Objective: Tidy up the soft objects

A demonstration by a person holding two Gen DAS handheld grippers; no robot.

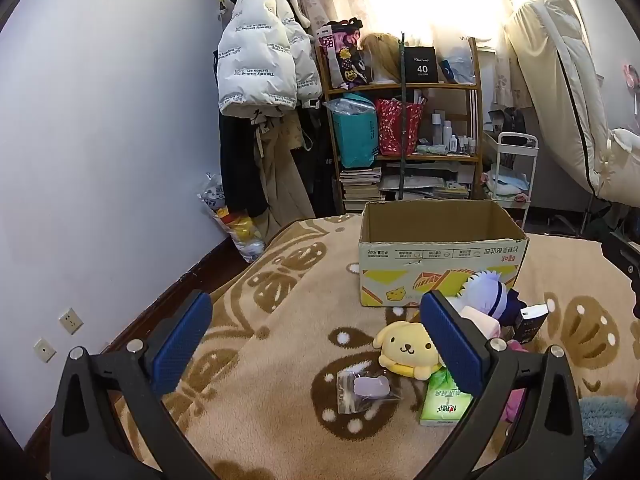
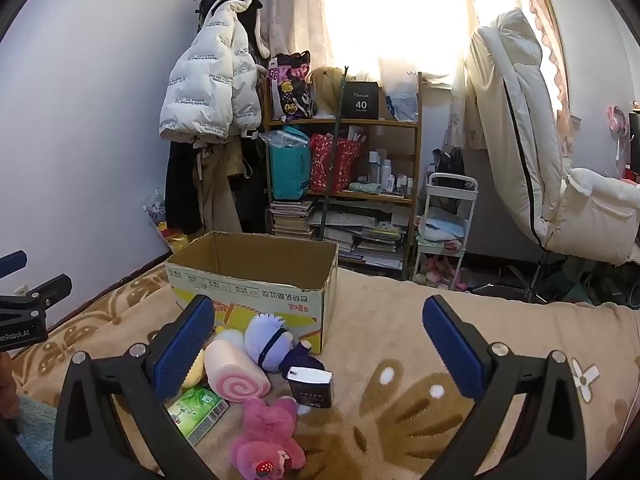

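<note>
Left claw [image 1: 316,340] spread, right claw [image 2: 318,344] spread, both empty; cardboard box [image 2: 256,280] behind plush toys [image 2: 268,344].

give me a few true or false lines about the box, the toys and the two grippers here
1. The cardboard box stands open at the top. True.
2. The pink plush already lies inside the box. False: it lies on the blanket in front of the box.
3. The left gripper is open with nothing between its pads. True.
4. The right gripper is clamped on the swirl-roll plush. False: its jaws stand wide open and grip nothing.
5. The yellow dog plush sits on the blanket near a green tissue pack. True.
6. The purple-haired doll hangs on the coat rack. False: it lies against the box front.
</note>
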